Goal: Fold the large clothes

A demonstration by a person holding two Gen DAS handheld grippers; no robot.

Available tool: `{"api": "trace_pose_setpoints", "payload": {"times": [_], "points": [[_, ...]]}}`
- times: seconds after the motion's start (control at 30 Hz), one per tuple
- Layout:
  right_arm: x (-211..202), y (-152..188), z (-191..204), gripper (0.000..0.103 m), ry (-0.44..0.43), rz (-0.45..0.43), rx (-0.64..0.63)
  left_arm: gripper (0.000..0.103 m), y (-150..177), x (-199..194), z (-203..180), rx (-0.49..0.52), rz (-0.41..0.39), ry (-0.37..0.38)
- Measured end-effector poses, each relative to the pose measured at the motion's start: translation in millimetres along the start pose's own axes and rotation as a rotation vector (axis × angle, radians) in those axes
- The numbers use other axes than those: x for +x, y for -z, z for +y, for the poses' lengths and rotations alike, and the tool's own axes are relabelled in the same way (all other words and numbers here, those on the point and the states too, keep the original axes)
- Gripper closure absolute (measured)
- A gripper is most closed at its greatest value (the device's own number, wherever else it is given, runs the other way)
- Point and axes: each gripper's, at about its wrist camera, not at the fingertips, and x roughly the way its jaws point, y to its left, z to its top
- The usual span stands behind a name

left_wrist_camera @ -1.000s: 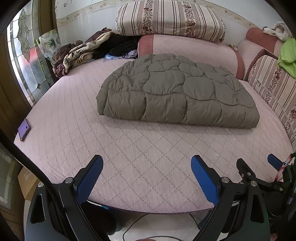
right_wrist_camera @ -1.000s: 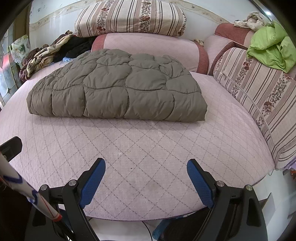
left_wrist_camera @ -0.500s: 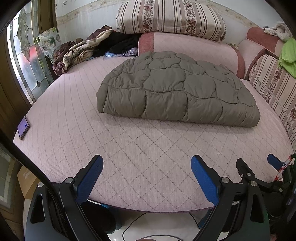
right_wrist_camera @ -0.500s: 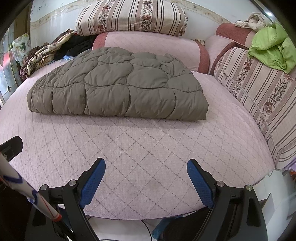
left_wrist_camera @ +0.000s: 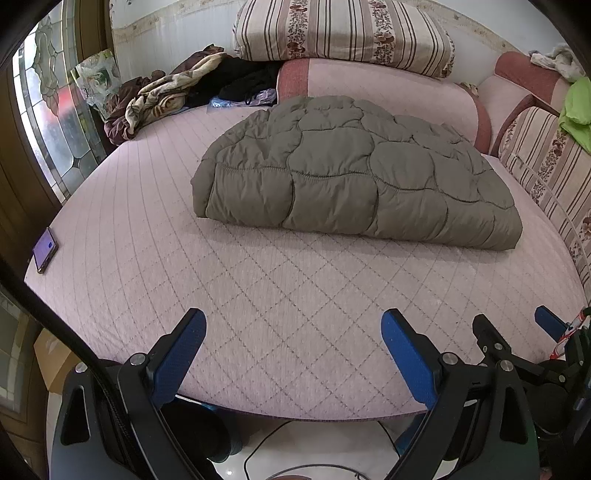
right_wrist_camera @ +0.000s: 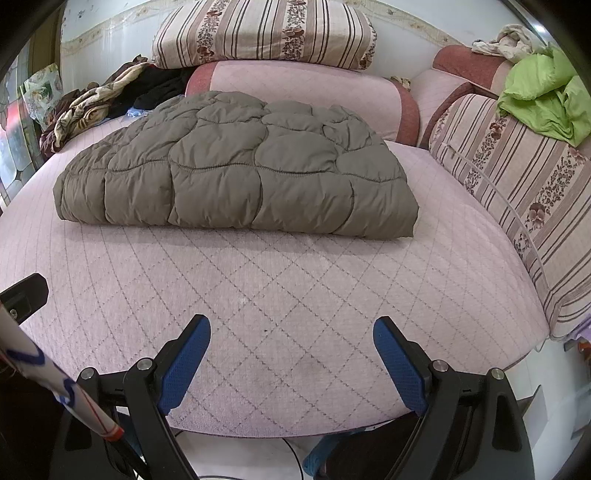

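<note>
A grey-olive quilted puffer garment [left_wrist_camera: 351,173] lies folded into a flat bundle on the pink quilted bed [left_wrist_camera: 258,288]; it also shows in the right wrist view [right_wrist_camera: 236,166]. My left gripper [left_wrist_camera: 293,328] is open and empty, held over the bed's near edge, well short of the garment. My right gripper [right_wrist_camera: 291,332] is open and empty too, beside the left one at the near edge; part of it shows in the left wrist view [left_wrist_camera: 517,347].
A phone [left_wrist_camera: 45,250] lies at the bed's left edge. A pile of clothes [left_wrist_camera: 177,92] sits at the back left. Striped cushions [right_wrist_camera: 258,33] line the back and right [right_wrist_camera: 517,192], with a green garment [right_wrist_camera: 546,99] on top.
Both grippers have drifted slightly back and down; the garment sits a little higher in both views. Jaws stay open. The garment has not moved on the bed.
</note>
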Motion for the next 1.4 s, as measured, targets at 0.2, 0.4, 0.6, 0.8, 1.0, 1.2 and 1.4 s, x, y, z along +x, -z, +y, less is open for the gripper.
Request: {"api": "trace_pose_setpoints", "payload": {"times": [0.2,0.4,0.6,0.8,1.0,1.2,1.4], "points": [[1.6,0.1,-1.3,0.010,-0.003,-0.002,-0.003,0.008,0.4,1.7,0.3,-0.002,0.006,0.000],[1.5,0.3,-1.0,0.010,-0.002,-0.001,-0.001,0.008,0.7,3.5,0.6,-0.003,0.011,-0.001],[2.0,-0.2,-0.9,0.010,-0.003,-0.002,-0.004,0.008,1.4,6.0,1.6,-0.005,0.018,0.002],[2.3,-0.5,-0.8,0.010,-0.005,-0.001,-0.005,0.008,1.2,6.6,1.9,-0.005,0.019,0.000],[2.2,-0.4,-0.8,0.010,-0.005,-0.002,-0.005,0.008,1.4,7.7,1.7,-0.005,0.023,-0.003],[2.6,-0.8,-0.4,0.010,-0.006,-0.004,-0.004,0.008,2.2,9.2,1.9,-0.005,0.027,-0.003],[2.4,-0.7,-0.2,0.010,-0.005,-0.004,-0.004,0.008,3.2,12.8,2.5,-0.008,0.038,-0.002]]}}
